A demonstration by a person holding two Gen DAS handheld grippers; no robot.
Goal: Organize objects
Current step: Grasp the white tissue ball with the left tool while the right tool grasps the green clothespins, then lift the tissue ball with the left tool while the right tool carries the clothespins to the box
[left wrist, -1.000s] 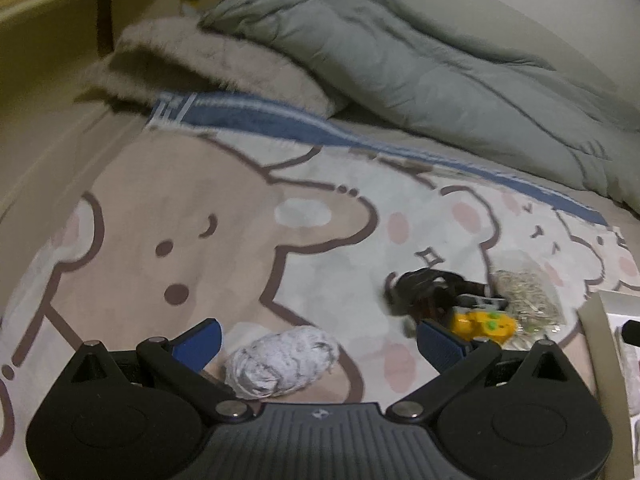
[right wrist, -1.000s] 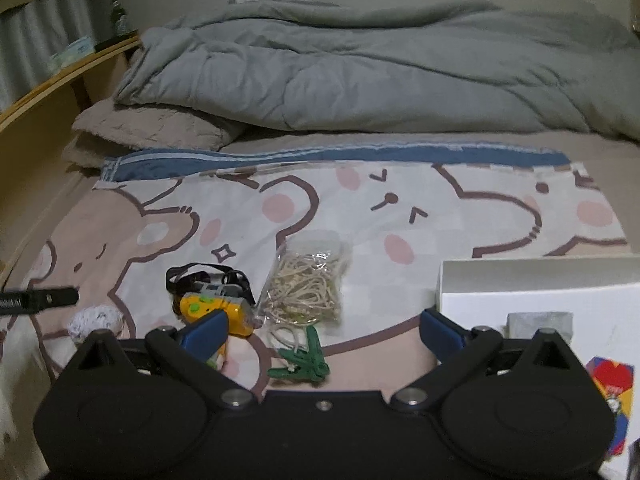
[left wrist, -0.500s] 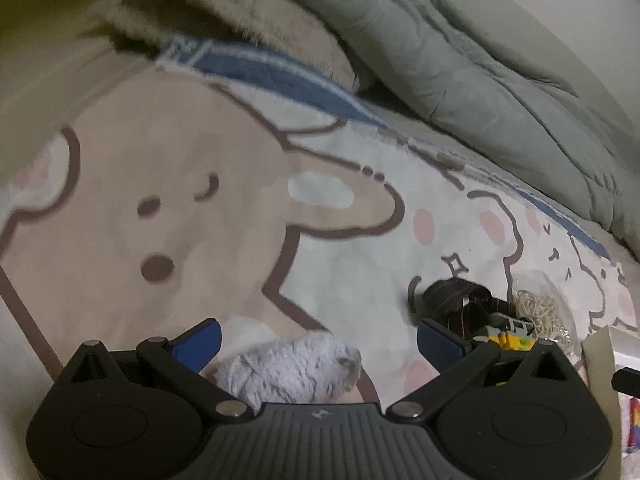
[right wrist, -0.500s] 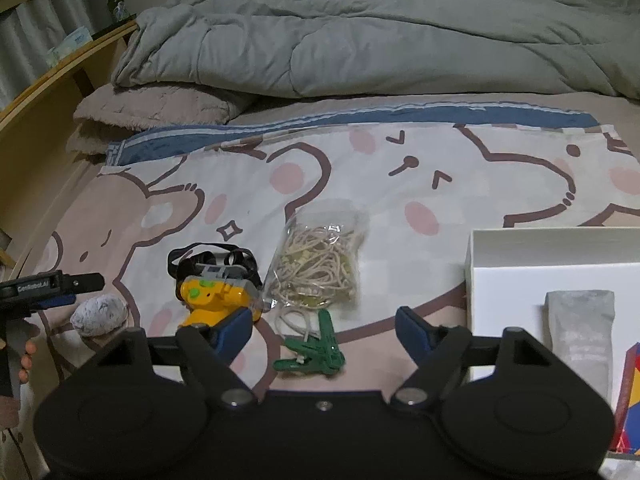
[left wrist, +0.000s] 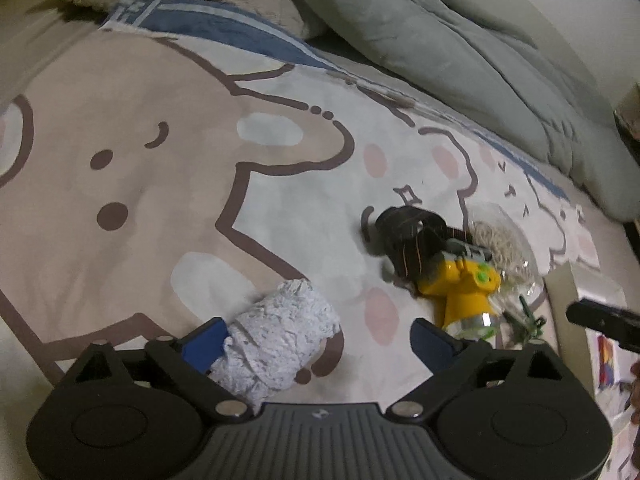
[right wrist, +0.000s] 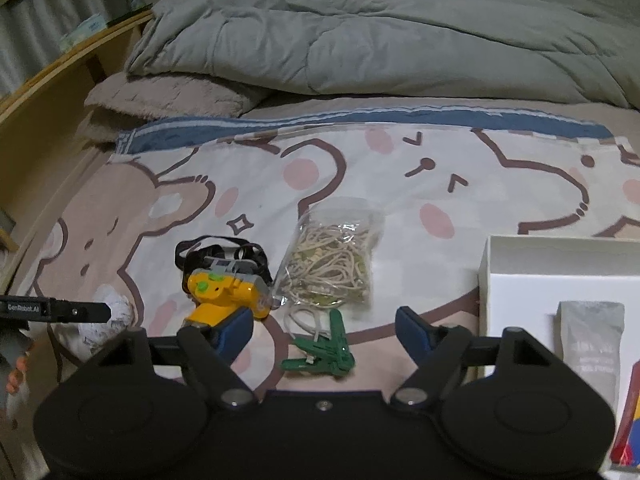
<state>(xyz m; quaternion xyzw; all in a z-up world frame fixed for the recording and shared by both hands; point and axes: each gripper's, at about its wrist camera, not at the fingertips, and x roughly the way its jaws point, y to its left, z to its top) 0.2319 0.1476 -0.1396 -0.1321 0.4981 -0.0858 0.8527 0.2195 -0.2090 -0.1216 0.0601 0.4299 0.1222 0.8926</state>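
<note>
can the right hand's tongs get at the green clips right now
Probably yes: the green clips lie bare on the blanket between the open right tongs, nothing over them.

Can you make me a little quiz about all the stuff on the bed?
1. True or false: the white box is completely empty.
2. What lies between the open fingers of the right gripper? A) green clips B) a red ball C) a spoon
3. Fill in: the bag of rubber bands lies beside the ____ headlamp.

Key: 1 false, a grey packet lies inside. 2 A. 3 yellow.
</note>
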